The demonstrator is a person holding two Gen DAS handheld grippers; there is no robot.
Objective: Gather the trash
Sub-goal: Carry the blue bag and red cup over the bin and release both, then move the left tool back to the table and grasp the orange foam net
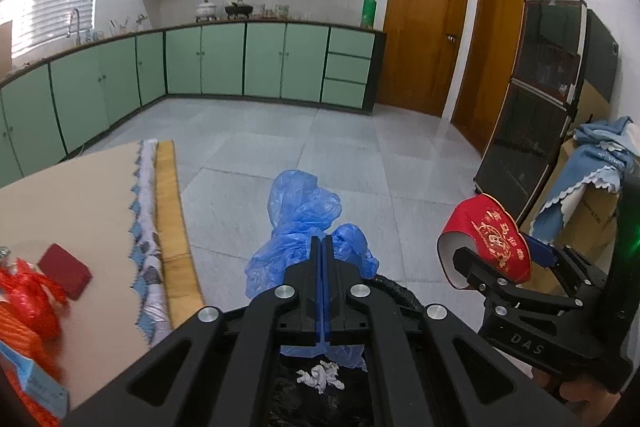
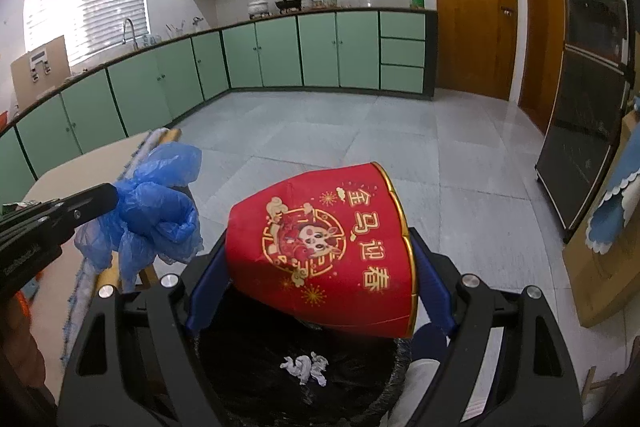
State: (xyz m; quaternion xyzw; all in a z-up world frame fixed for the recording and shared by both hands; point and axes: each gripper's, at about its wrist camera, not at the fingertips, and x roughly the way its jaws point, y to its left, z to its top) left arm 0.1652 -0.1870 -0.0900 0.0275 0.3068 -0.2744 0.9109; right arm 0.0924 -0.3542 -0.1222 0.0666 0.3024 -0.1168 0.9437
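- Left wrist view: the table fills the left of the frame, its near and left parts cut off by the lens edge; an orange net bag and a dark red flat item lie at lower left, both blurred.
- In the right wrist view only a strip of the same table shows at left centre, and neither of those items can be seen.
- The bin with a black liner sits at the bottom centre of the right wrist view, its rim partly hidden by the tool frame; the left wrist view shows just a dark patch of it.
- The red paper cup lies tilted on its side above the bin, squeezed between the blue pads of the right tool, which is spread wide around it. Its printed face shows only here; the left wrist view, at right centre, shows its white inside.
- The blue plastic glove is pinched in the left tool, jaws nearly together, held in the air above the bin's edge at centre frame.
- A crumpled white tissue lies inside the bin, small, in both views.
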